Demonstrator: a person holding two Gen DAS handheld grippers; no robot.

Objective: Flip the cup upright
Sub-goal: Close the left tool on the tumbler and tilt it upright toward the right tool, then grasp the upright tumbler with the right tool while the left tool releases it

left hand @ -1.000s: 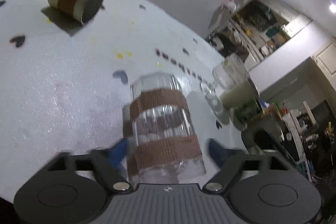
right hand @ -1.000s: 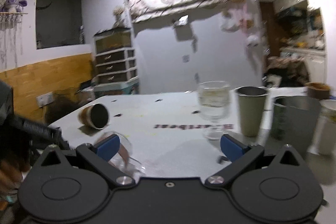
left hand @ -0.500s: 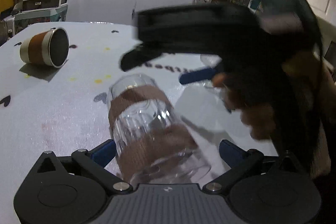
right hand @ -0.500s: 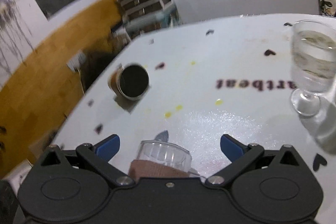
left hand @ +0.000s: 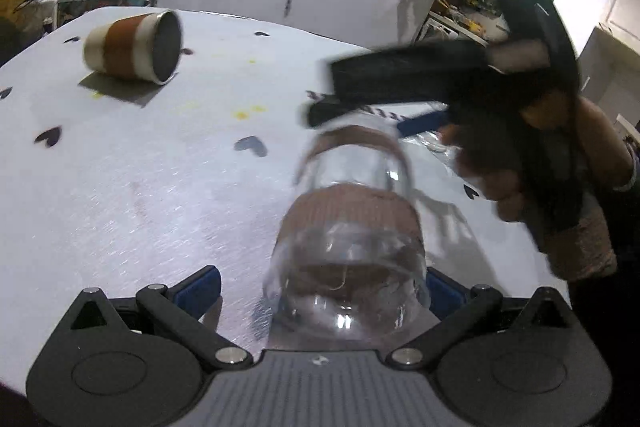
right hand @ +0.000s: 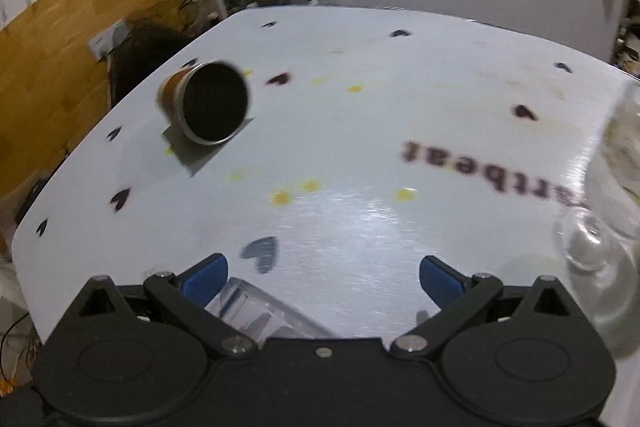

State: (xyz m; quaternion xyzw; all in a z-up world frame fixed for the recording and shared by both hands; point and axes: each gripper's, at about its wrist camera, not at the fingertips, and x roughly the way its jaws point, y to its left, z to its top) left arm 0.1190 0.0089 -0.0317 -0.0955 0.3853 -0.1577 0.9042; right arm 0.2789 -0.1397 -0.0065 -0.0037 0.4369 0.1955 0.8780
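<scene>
Your white table [left hand: 120,187] carries everything. The clear glass cup [left hand: 352,247] with brown bands lies tipped between the spread fingers of your left gripper [left hand: 320,285], base toward the camera; contact with the blue pads is unclear. Your right gripper [right hand: 322,277] hangs over the cup's rim, fingers wide apart, gripping nothing. Farther off, a brown-banded cup [right hand: 208,103] lies on its side; a stemmed glass [right hand: 608,195] stands at right.
</scene>
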